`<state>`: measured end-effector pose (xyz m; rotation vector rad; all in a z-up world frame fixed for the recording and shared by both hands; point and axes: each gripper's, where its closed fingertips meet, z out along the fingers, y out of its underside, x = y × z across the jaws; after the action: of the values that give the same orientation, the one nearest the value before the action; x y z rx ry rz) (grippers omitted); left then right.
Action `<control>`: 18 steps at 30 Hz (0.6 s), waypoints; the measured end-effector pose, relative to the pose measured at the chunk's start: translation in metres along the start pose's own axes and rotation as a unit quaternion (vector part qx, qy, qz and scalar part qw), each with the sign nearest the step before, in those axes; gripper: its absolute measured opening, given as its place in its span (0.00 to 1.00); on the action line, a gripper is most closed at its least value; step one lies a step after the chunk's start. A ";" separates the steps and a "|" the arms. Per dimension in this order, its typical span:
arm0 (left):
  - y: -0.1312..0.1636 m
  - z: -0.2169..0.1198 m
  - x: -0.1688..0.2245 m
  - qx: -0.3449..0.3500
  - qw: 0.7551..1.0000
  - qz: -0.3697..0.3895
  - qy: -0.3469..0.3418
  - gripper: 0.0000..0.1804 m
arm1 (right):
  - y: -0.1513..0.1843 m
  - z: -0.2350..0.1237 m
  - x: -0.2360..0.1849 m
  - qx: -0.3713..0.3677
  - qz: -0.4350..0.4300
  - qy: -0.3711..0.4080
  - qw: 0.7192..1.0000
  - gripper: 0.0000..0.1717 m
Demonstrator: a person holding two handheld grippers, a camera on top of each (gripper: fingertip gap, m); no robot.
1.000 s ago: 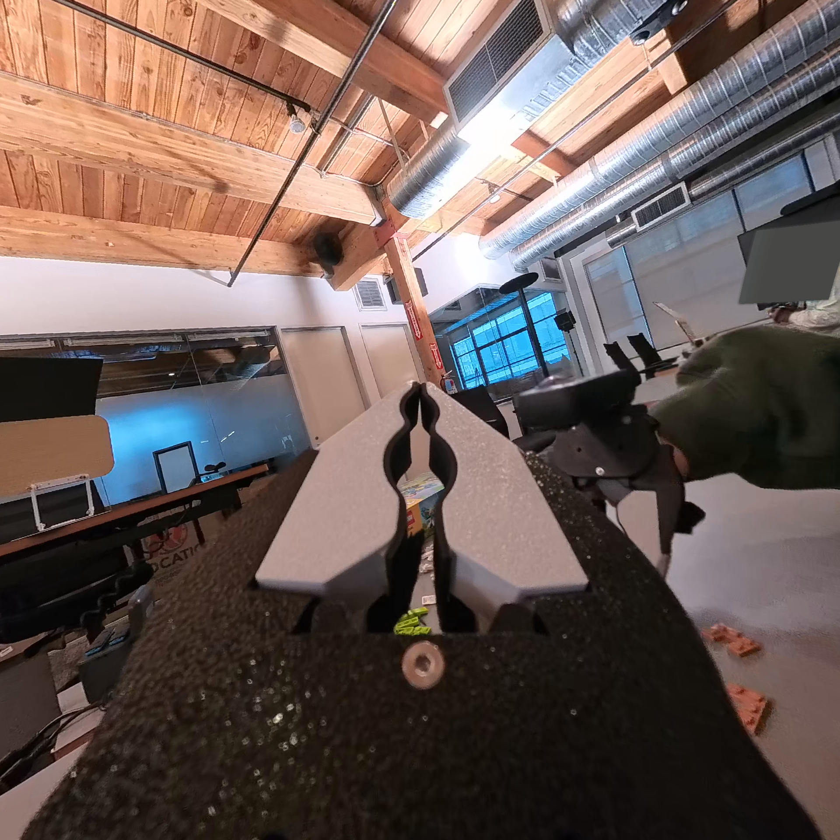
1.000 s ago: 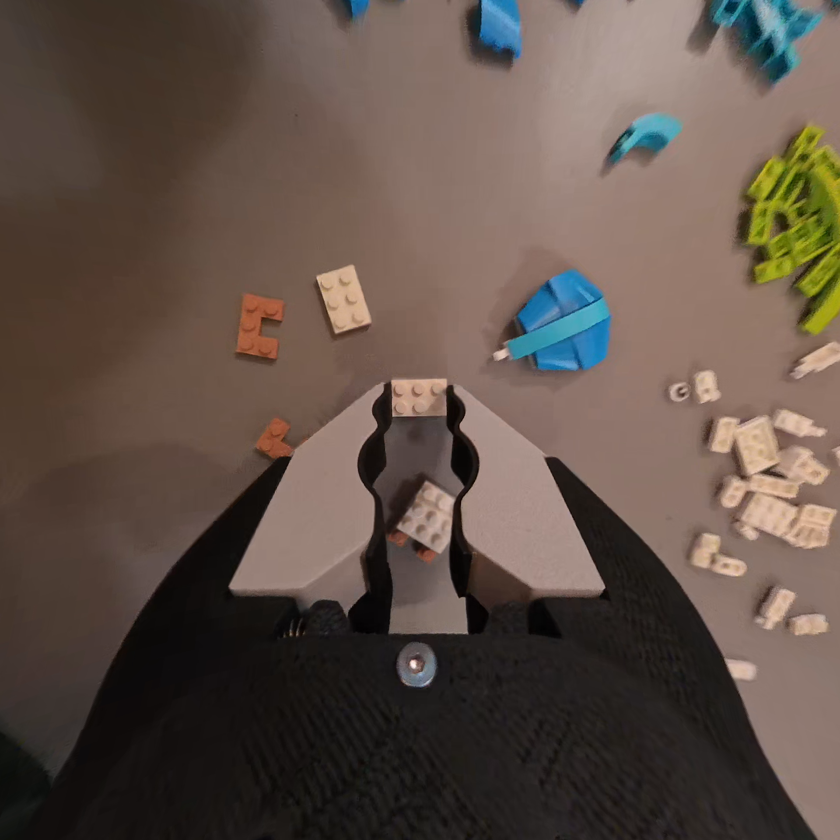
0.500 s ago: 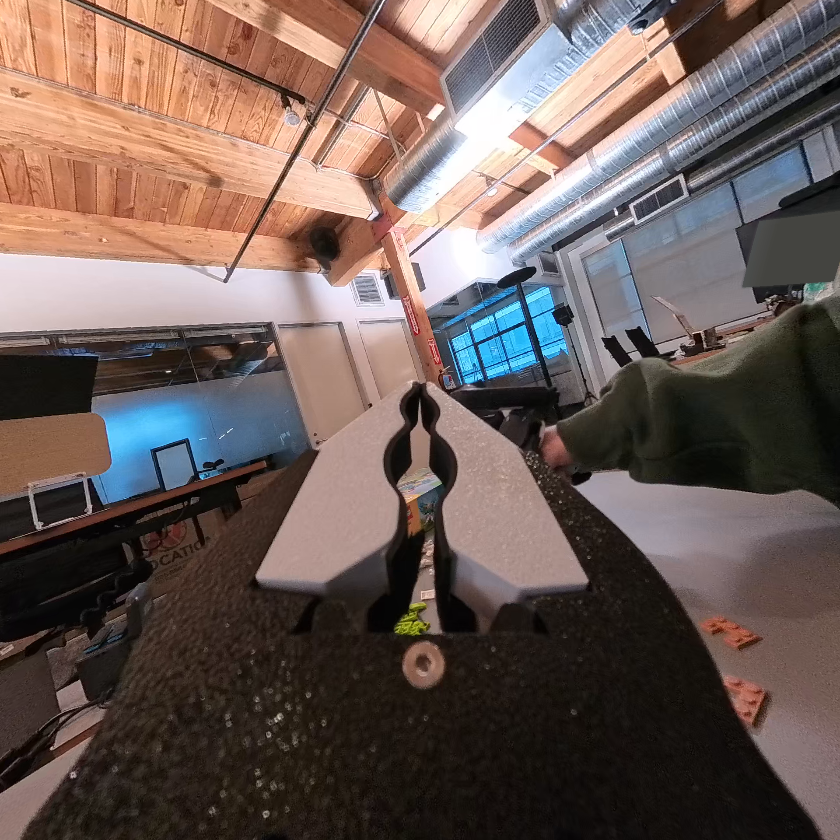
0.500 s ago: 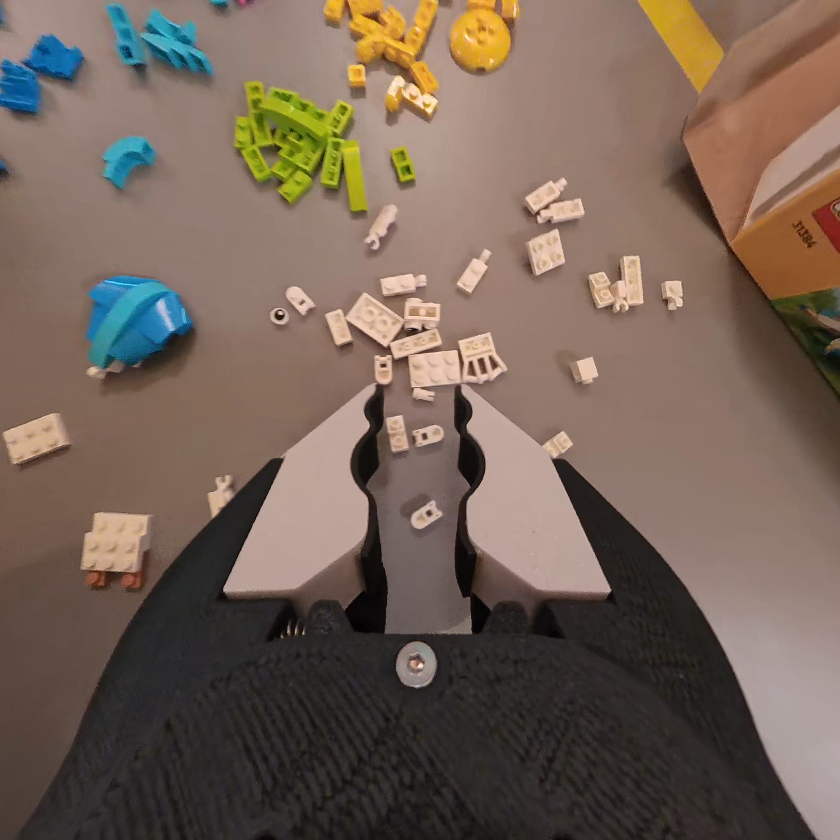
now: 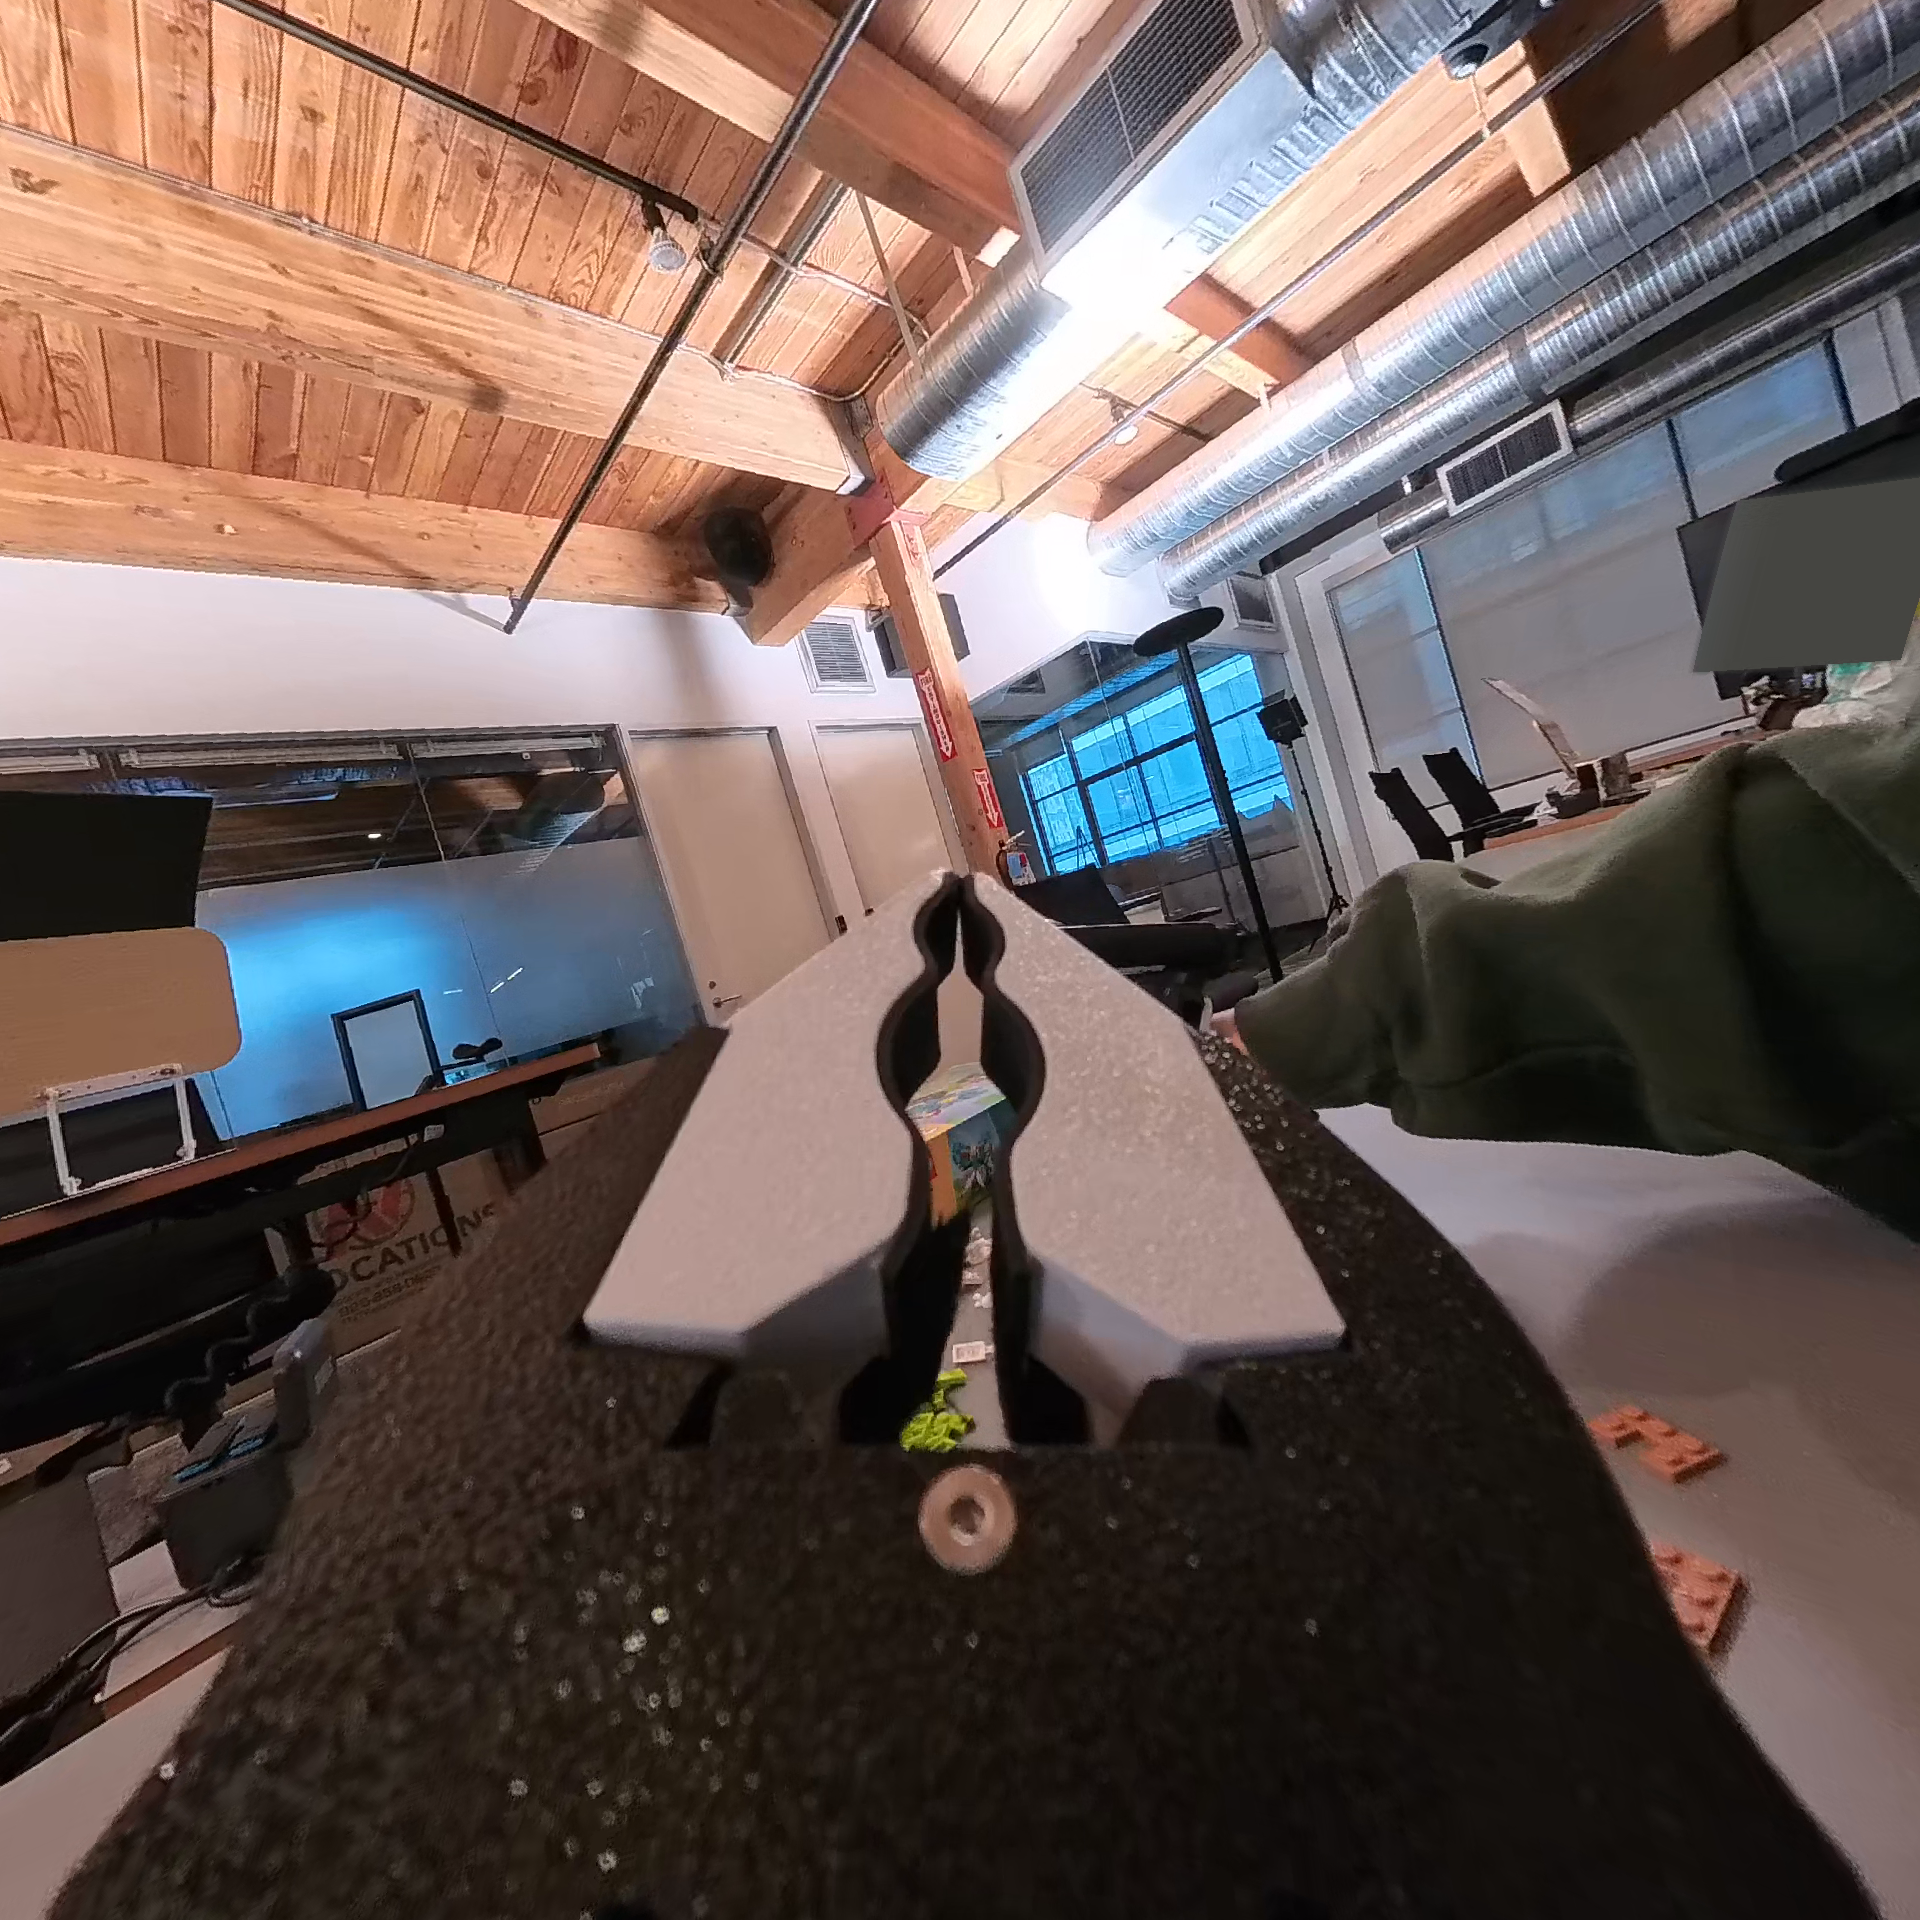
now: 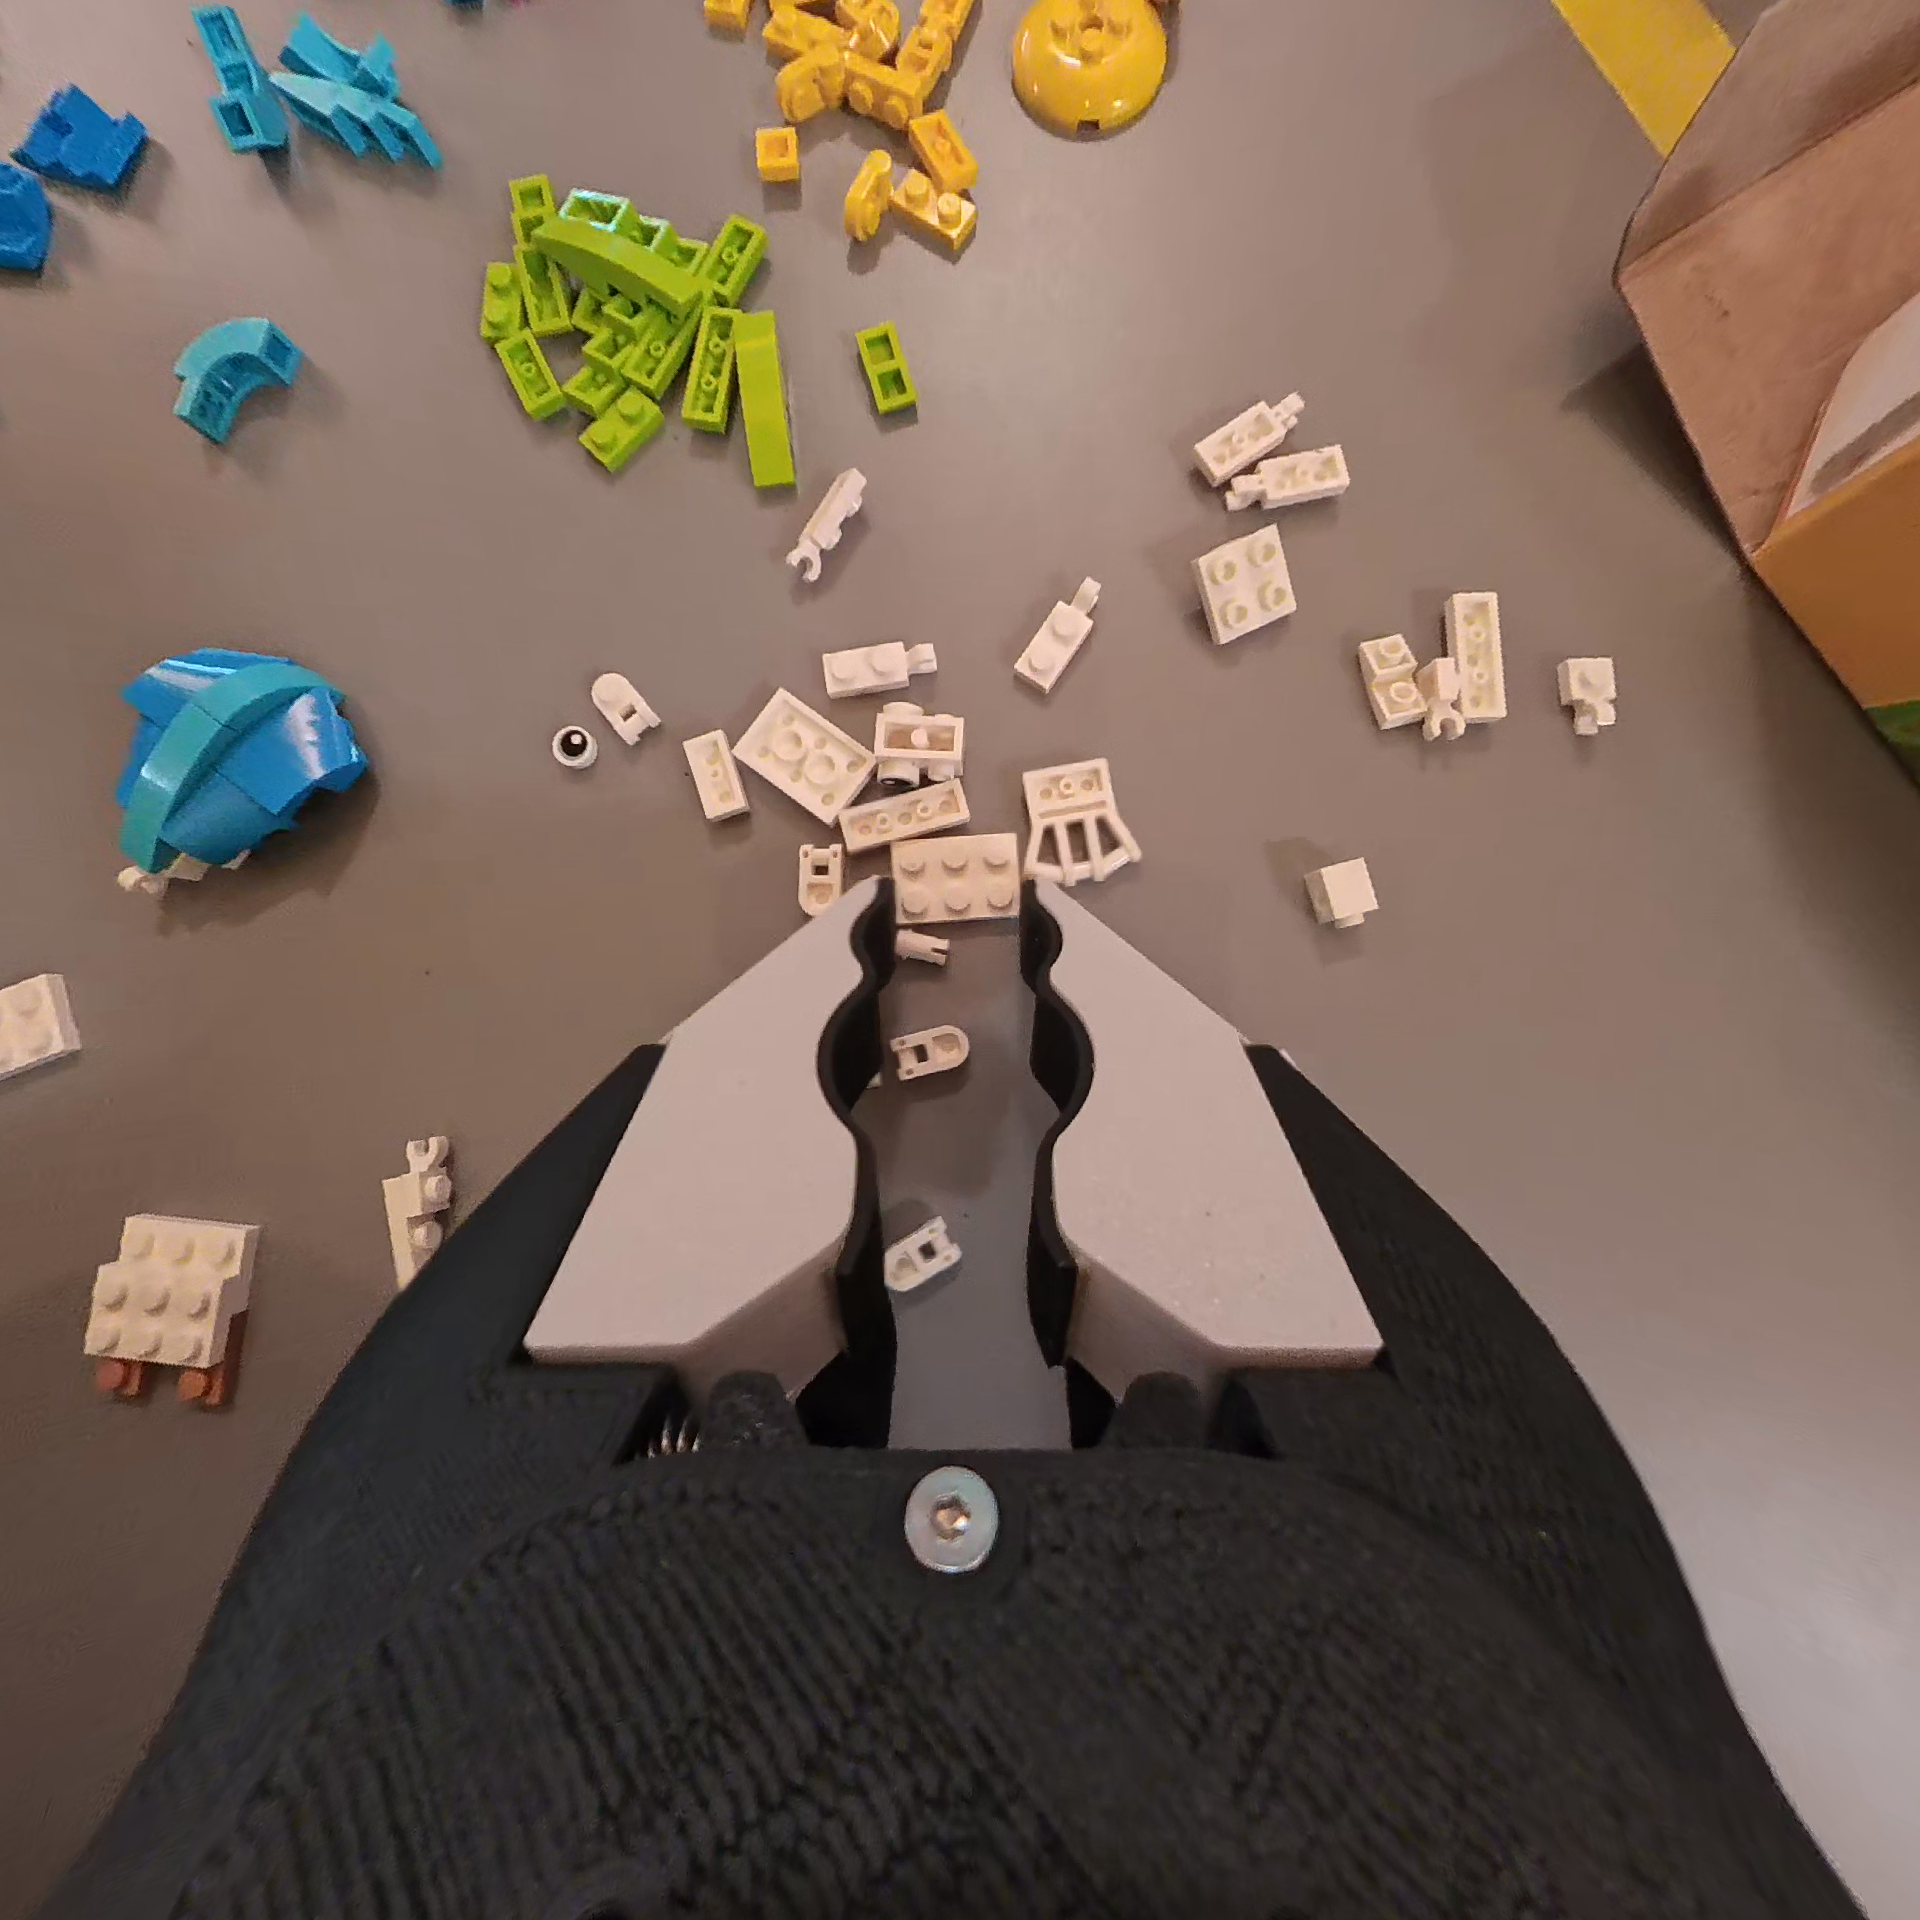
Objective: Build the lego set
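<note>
Grey tabletop (image 6: 1455, 1039) is filling the right wrist view, strewn with toy bricks sorted loosely by colour. The right gripper (image 6: 956, 894) is pointing down at it and is clamping a white six-stud plate (image 6: 956, 873) at the very ends of its fingers, the dark pads sitting flush against the plate's two short edges.

From the plate, a narrow white plate (image 6: 904, 816) is lying just at 11 o'clock and a claw-shaped white piece (image 6: 1081, 821) at 1 o'clock, both crowding it closely. A tiny white pin (image 6: 923, 945) is resting at 6 o'clock between the fingers. A lime-green pile (image 6: 634, 322) is lying well off at 11 o'clock, a yellow pile (image 6: 873, 94) at 12, a blue built piece (image 6: 229, 758) at 9, and a cardboard box (image 6: 1787, 312) at 2.

The left gripper (image 5: 961, 883) is angling up toward the wooden ceiling, clenched on nothing, its tips meeting; a green sleeve (image 5: 1610, 987) is reaching past at its 3 o'clock.

The hold looks shallow: only the fingertips are catching the thin plate, so it could pivot or slip free. Neighbouring pieces are so close that they could be nudged or dragged.
</note>
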<state>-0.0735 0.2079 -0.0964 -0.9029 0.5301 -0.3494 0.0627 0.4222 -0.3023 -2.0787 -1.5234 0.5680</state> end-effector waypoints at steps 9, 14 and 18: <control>0.000 0.000 0.000 0.001 1.000 -0.001 -0.002 0.00 | -0.020 -0.033 -0.091 0.050 -0.096 -0.068 0.992 0.14; -0.001 0.000 0.001 0.002 1.000 -0.005 0.000 0.00 | -0.007 -0.035 -0.216 0.013 -0.227 -0.151 0.962 0.14; -0.003 0.000 0.002 0.005 1.000 -0.003 0.000 0.00 | -0.012 -0.017 -0.271 0.036 -0.265 -0.135 0.954 0.14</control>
<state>-0.0720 0.2056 -0.0945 -0.8944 0.5247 -0.3579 -0.0145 0.1632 -0.2709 -1.4822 -2.0787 0.6994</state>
